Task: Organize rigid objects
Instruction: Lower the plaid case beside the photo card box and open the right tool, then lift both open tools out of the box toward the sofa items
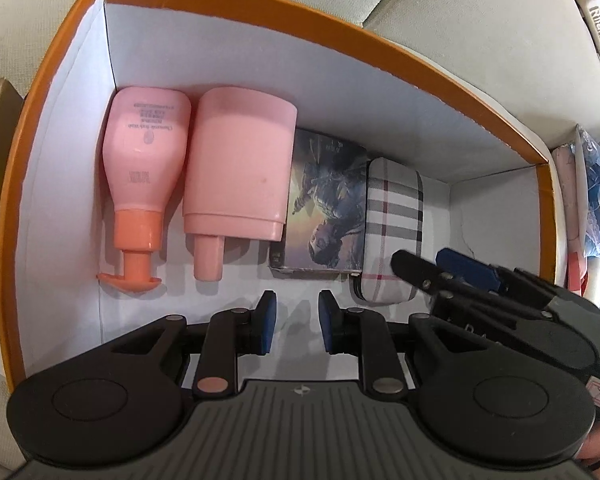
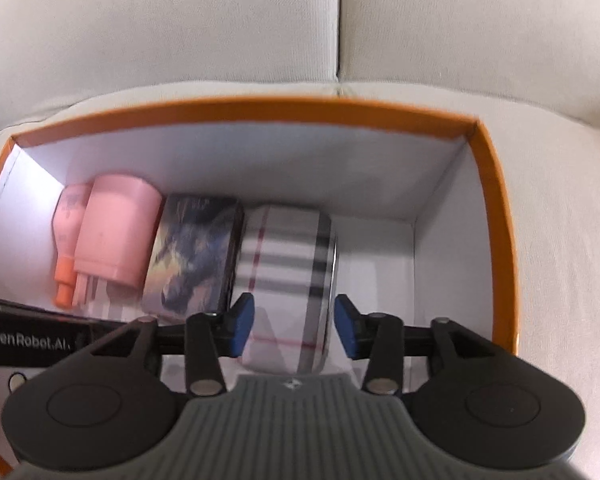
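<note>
An orange-rimmed box with a white inside holds a row of objects: a pink pump bottle, a pink container, a box with a figure print and a plaid case. My left gripper is open and empty, low inside the box in front of the row. My right gripper is open with its fingers on either side of the plaid case, not squeezing it. The right gripper also shows in the left wrist view over the case's near end.
The box sits on a beige sofa cushion. White floor lies right of the plaid case. A printed bag and other clutter lie beyond the box's right wall.
</note>
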